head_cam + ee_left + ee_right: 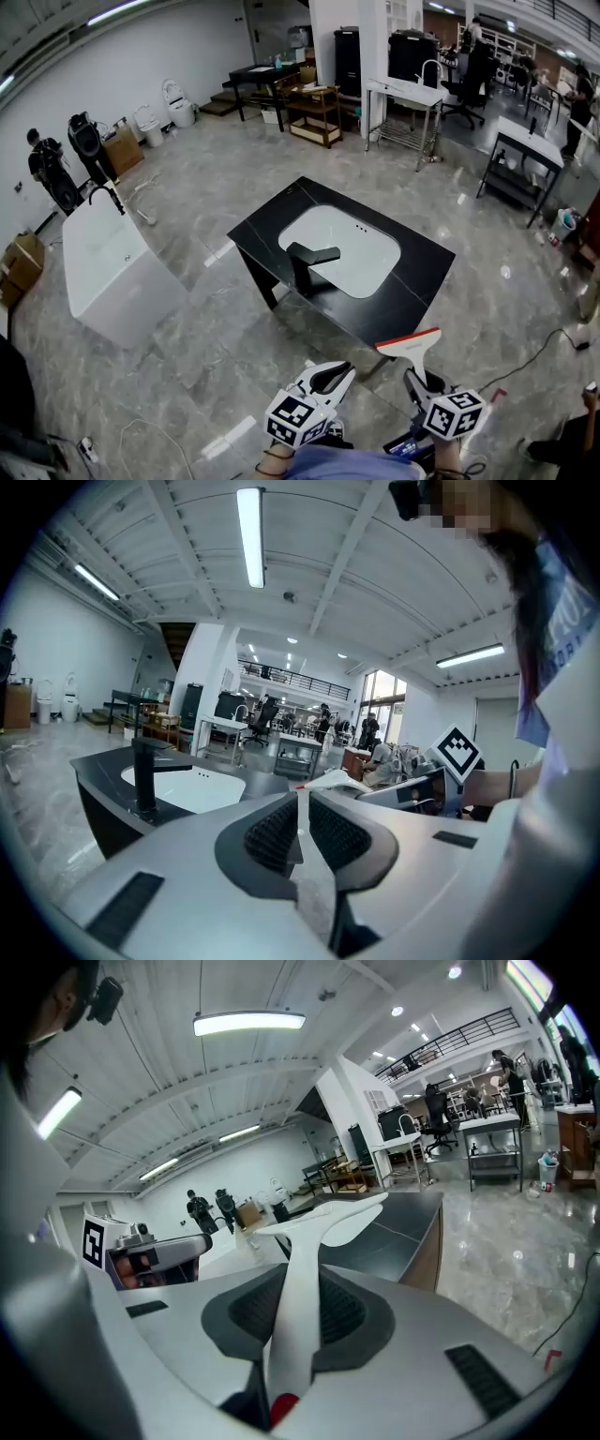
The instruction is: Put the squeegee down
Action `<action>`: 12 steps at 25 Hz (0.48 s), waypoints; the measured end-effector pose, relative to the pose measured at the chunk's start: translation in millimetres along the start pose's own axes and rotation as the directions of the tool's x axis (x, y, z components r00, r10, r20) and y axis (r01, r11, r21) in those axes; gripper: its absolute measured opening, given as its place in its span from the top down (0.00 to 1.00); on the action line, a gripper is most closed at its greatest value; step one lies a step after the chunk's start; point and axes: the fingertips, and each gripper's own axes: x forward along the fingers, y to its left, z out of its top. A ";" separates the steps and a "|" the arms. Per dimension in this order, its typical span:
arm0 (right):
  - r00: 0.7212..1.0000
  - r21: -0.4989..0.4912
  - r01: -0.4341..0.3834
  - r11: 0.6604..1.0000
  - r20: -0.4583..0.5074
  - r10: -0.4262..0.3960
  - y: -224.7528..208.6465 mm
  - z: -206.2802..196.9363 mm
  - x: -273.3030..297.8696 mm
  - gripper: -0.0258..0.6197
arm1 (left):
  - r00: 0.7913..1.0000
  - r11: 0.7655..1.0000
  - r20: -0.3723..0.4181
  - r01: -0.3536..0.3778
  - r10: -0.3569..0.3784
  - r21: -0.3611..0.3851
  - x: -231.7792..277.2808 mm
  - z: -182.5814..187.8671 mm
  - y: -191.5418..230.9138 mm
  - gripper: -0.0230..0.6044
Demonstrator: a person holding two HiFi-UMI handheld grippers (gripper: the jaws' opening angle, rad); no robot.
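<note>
Right gripper [415, 380] is right down at the bottom edge, jaws clamped on the white handle of the squeegee [410, 345]. So the squeegee's up in the air, red-edged blade end pointing at the near corner of the table [417, 281]. Left gripper [339, 373] is just beside it, jaws pretty much together with only a sliver between them and nothing in there. Past them, big to small: grey marble floor [216, 178], that black table, white bathtub [108, 272] off to the left, white sink [352, 246] set into the tabletop, black faucet [307, 262] at its near edge.
</note>
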 end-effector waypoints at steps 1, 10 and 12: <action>1.000 0.006 0.009 1.000 0.004 -0.009 -0.7 2.3 3.3 0.83 | 1.000 1.000 -0.003 0.014 -0.014 0.008 3.4 1.4 3.2 0.89; 0.997 0.018 0.077 0.997 0.030 -0.078 -9.5 16.1 17.6 0.83 | 0.996 0.996 -0.015 0.085 -0.084 0.021 24.6 4.5 24.9 0.89; 0.996 0.020 0.090 0.996 0.025 -0.091 -12.3 16.6 16.3 0.83 | 0.995 0.995 -0.019 0.099 -0.099 0.015 29.2 4.2 24.9 0.89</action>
